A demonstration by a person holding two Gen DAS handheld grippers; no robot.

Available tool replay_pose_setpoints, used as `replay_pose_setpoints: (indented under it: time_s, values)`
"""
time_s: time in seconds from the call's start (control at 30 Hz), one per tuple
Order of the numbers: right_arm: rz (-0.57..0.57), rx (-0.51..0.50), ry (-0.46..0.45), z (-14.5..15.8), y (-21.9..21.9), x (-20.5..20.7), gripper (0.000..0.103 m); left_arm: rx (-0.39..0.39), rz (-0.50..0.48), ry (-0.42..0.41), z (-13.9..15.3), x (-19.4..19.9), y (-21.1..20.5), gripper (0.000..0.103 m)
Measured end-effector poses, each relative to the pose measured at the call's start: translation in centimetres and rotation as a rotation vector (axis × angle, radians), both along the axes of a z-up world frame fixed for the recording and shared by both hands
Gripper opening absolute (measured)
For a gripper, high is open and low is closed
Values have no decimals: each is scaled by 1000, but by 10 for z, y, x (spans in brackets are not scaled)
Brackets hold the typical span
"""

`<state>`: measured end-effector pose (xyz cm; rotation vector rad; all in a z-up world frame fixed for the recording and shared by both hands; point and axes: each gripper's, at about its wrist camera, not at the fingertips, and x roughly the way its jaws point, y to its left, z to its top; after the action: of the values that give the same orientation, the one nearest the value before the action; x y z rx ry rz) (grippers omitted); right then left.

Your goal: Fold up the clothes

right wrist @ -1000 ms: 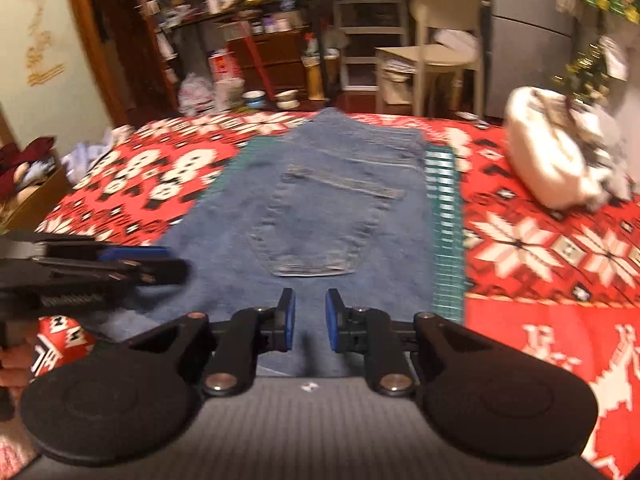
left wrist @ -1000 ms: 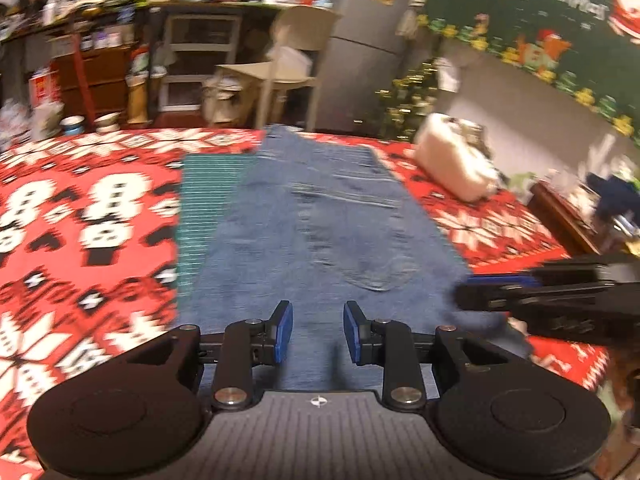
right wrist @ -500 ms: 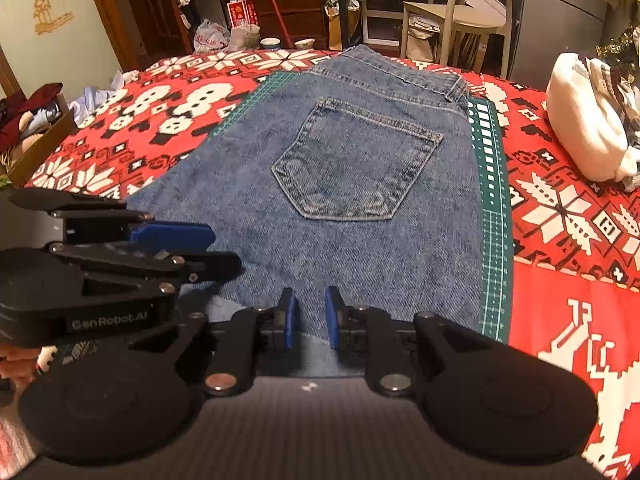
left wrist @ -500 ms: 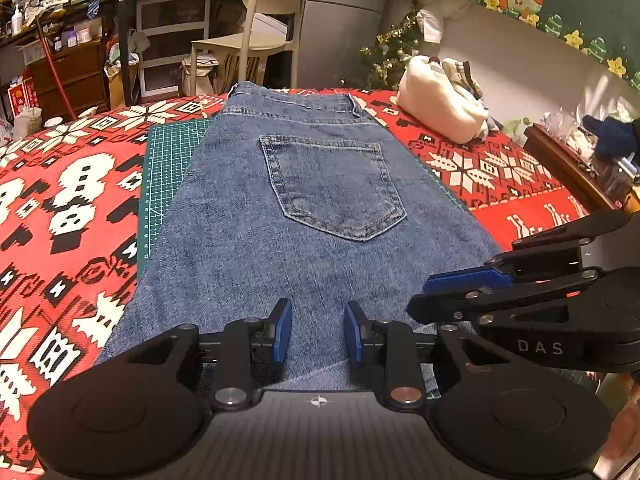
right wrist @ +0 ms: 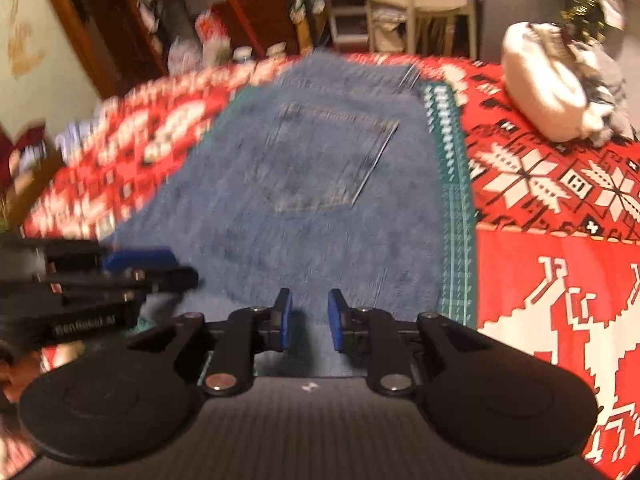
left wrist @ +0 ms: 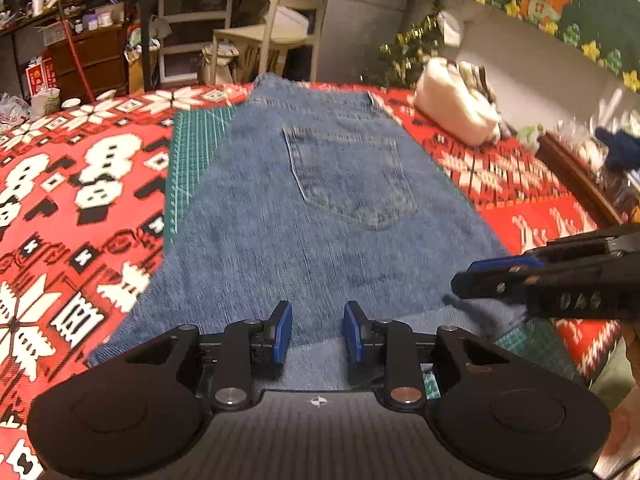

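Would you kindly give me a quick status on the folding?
Both grippers open, empty: left gripper, right gripper. Jeans flat on green mat, pocket up, not gripped. Nothing lying on the denim.

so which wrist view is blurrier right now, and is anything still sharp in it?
Right wrist view: heavy motion smear across the jeans, the red blanket and the background; only its own right gripper stays crisp. Left wrist view: milder blur, the jeans pocket stitching readable, the left gripper sharp. Both: warm dim light and fisheye bending at the edges.
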<state>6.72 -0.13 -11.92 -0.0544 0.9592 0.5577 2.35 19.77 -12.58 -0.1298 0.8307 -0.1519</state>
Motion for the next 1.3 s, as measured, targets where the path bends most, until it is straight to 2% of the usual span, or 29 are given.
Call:
replay_pose_setpoints:
  time_s: [0.07,0.33,0.47,0.63,0.77,0.9,1.0,1.07,1.2,1.3]
  values:
    - [-11,6,-9,0,-1,4,22,-29,14,-35,5,0,3,28]
    - [-57,27,-43,2,-4,20,26,11,28,-19,-5,14,0,28]
    - [-57,3,-15,-11,-1,27,29,32,33,-11,-10,20,-2,28]
    - [-33,-30,-1,-10,2,19,36,64,18,-9,-11,17,-6,31]
    - [-13,-69,4,-10,2,10,37,91,6,4,-10,10,-9,33]
    - [-28,-52,21,-7,-5,5,37,74,28,-7,-5,6,-6,33]
    - [-57,-9,-1,0,-12,3,39,57,49,-19,0,3,-3,33]
    - [-73,32,-31,8,-17,2,46,45,63,-27,2,1,-1,35]
    - [-58,87,-60,19,-17,3,69,46,80,-47,7,-1,-2,56]
    - [-37,111,-73,24,-13,3,85,90,83,-59,9,2,-10,58]
